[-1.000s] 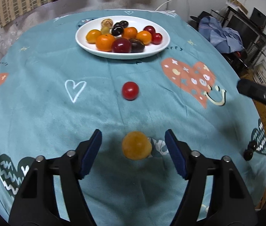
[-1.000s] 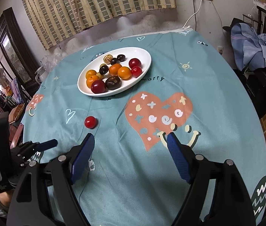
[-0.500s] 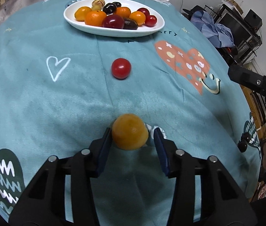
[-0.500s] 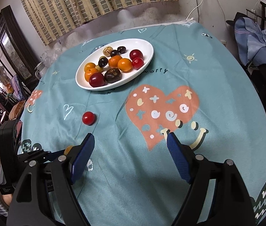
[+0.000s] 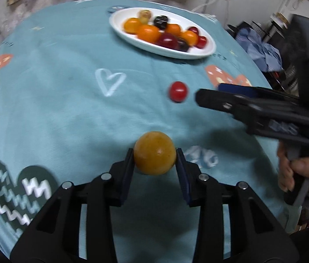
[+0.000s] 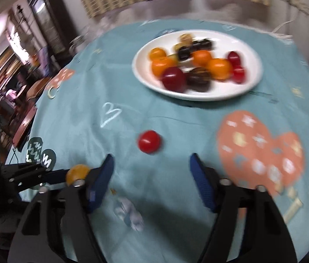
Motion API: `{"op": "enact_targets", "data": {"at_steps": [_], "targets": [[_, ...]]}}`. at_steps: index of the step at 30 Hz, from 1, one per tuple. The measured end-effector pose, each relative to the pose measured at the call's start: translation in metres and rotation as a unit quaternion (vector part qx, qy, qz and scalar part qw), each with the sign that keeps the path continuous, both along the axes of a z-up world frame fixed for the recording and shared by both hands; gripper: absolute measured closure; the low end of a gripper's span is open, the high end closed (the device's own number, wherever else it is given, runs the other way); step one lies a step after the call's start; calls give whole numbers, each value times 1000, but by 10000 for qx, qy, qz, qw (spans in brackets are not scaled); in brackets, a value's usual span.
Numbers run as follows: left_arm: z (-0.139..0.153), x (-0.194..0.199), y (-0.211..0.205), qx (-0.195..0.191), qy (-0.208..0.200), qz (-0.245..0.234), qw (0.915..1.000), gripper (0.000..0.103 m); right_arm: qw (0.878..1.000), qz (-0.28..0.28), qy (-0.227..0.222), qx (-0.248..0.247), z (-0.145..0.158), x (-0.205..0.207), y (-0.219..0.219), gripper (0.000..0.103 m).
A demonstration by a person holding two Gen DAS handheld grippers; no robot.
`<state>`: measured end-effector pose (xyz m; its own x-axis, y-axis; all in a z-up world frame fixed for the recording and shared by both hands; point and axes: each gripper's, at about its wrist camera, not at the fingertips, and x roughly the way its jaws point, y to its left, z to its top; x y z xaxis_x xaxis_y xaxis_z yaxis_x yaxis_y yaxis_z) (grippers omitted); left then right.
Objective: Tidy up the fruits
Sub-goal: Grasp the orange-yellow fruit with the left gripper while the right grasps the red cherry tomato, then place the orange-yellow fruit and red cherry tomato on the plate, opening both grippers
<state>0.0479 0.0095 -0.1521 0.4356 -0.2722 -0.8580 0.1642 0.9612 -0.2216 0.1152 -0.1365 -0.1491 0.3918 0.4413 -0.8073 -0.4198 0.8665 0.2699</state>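
The left gripper (image 5: 155, 161) has its jaws clamped on a yellow-orange round fruit (image 5: 154, 152), a pad touching each side, sitting over the teal tablecloth (image 5: 56, 109) near the front edge. From the right wrist view you can see that same fruit (image 6: 77, 172) pinched off to the left. The right gripper (image 6: 151, 168) has its jaws spread wide with nothing between them, pointed at the red cherry tomato (image 6: 149, 141), which sits loose on the cloth just ahead of the fingertips. In the left view the tomato (image 5: 178, 91) is just beside the tip of the right gripper (image 5: 200, 98). Farther back is the white oval plate (image 6: 250, 43) loaded with oranges, dark red and blackish fruits, all a bit blurry. Cloth has a white outline heart (image 5: 110, 81) and a big salmon heart (image 6: 261, 149) printed on it.
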Motion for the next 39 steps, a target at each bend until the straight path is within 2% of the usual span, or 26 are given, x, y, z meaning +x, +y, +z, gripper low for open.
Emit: {"op": "enact_targets", "data": {"at_steps": [3, 6, 11, 13, 14, 19, 21, 26, 29, 32, 36, 39], "targets": [[-2, -3, 13, 21, 29, 222, 9997, 65, 9999, 67, 23, -110, -10, 11, 11, 45], [-6, -4, 21, 14, 56, 355, 9994, 65, 9998, 46, 87, -165, -17, 19, 14, 56], [-10, -2, 21, 39, 73, 326, 9994, 65, 9995, 40, 147, -261, -26, 26, 17, 62], [-10, 0, 18, 64, 75, 276, 9996, 65, 9998, 0, 90, -191, -26, 26, 16, 67], [-11, 1, 17, 71, 77, 261, 9996, 65, 9998, -8, 92, -148, -26, 25, 16, 73], [-11, 6, 11, 86, 85, 176, 9998, 65, 9999, -83, 130, 30, -20, 13, 4, 74], [-9, 7, 7, 94, 65, 108, 9999, 65, 9996, -192, 168, 152, -16, -3, -11, 74], [-6, 11, -12, 36, 56, -202, 9998, 65, 9988, -450, 164, 45, -14, -42, -46, 74], [5, 29, -22, -15, -28, -346, 9994, 65, 9972, -748, -6, 47, -1, -39, -69, 74], [26, 67, -31, -33, -295, -446, 9986, 65, 9930, -1085, -442, 154, 30, -13, -90, 74], [63, 136, -40, 40, -770, -480, 9959, 65, 9854, -1258, -1111, 273, 79, 44, -101, 74], [76, 184, -41, 97, -966, -374, 9946, 65, 9816, -1281, -1371, 347, 96, 88, -95, 74]]}}
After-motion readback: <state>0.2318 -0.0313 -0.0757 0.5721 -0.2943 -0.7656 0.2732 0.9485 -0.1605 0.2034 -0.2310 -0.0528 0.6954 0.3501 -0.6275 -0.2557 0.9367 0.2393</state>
